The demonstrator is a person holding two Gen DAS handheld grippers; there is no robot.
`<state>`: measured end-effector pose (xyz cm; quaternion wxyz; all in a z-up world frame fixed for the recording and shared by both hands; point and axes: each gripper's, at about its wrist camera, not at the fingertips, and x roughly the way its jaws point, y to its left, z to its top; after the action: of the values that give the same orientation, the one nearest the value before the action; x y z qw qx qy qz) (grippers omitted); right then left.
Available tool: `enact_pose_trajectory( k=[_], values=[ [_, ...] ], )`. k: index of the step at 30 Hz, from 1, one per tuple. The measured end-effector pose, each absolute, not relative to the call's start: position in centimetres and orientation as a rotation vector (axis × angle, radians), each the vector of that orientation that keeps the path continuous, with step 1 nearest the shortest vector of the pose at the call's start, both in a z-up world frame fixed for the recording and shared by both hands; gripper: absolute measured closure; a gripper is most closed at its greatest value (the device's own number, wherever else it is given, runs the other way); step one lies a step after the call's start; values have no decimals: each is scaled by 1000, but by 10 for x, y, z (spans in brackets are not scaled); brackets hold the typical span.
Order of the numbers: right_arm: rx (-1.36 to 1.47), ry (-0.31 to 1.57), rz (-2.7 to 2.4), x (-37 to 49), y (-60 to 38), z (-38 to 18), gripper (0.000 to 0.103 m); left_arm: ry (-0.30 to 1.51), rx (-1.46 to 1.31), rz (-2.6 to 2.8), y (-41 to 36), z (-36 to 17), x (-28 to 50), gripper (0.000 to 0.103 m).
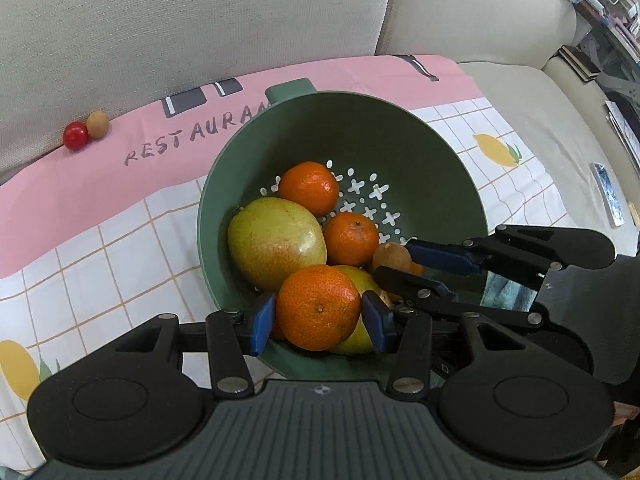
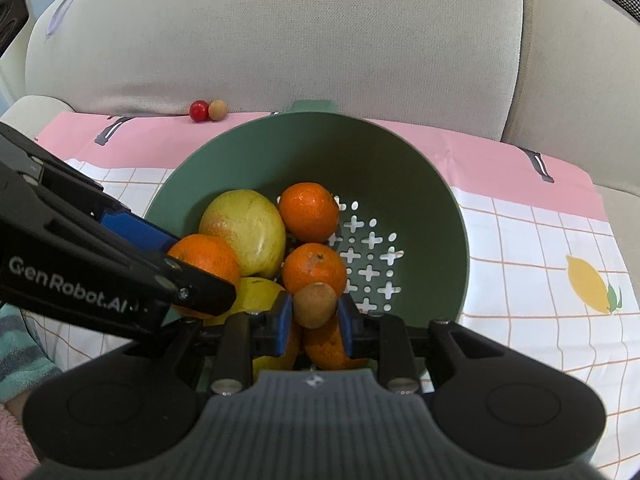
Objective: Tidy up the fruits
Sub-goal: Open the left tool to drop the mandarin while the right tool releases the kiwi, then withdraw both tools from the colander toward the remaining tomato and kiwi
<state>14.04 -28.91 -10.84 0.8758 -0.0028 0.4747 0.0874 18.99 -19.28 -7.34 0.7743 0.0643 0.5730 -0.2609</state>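
Left gripper (image 1: 318,320) is clamping a dimpled, glossy mandarin (image 1: 319,307) between blue pads, just above the near rim of the green plastic colander (image 1: 420,152). Right gripper (image 2: 313,318) is pinching a small round, matte brown longan (image 2: 315,305) over the same bowl. Inside are lying two smooth yellow-green mangoes (image 1: 276,242) and more mandarins, beside cross-shaped drain holes. Colander is sitting on a pink checked cloth (image 1: 80,240) over a beige fabric sofa (image 1: 200,20). A shiny red ball-like fruit (image 1: 75,135) and a tan one are touching, well apart by the backrest.
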Motion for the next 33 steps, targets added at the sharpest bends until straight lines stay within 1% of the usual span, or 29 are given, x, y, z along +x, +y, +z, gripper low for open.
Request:
enact_pose_trajectory(
  k=[4, 6, 7, 8, 12, 13, 14, 17, 18, 20, 22, 27, 33],
  values=[
    [-11, 989, 175, 141, -288, -105, 78, 1226, 146, -565, -193, -70, 187, 50],
    [-12, 985, 170, 141, -288, -103, 68, 1216, 146, -569, -191, -66, 187, 49],
    [-11, 981, 166, 140, -288, -102, 59, 1209, 142, -570, -190, -64, 187, 48],
    [-7, 978, 163, 140, -288, -100, 56, 1204, 135, -572, -189, -62, 186, 47],
    [-13, 967, 153, 138, -287, -94, 51, 1182, 121, -585, -184, -52, 184, 43],
    [-15, 963, 149, 137, -286, -92, 48, 1174, 121, -590, -183, -49, 182, 42],
    [-15, 959, 142, 137, -286, -90, 41, 1165, 119, -593, -182, -46, 181, 40],
    [-8, 941, 122, 134, -285, -83, 33, 1140, 109, -593, -175, -37, 179, 37],
    [-6, 936, 117, 133, -284, -81, 32, 1131, 105, -591, -172, -34, 178, 36],
    [-7, 924, 109, 132, -284, -76, 27, 1110, 96, -583, -166, -28, 177, 36],
    [-12, 912, 104, 130, -282, -71, 23, 1087, 84, -570, -158, -21, 176, 35],
    [-25, 888, 105, 128, -273, -59, 18, 1015, 64, -529, -138, -2, 174, 35],
    [-48, 868, 123, 128, -256, -49, 8, 953, 40, -481, -111, 12, 171, 34]
  ],
)
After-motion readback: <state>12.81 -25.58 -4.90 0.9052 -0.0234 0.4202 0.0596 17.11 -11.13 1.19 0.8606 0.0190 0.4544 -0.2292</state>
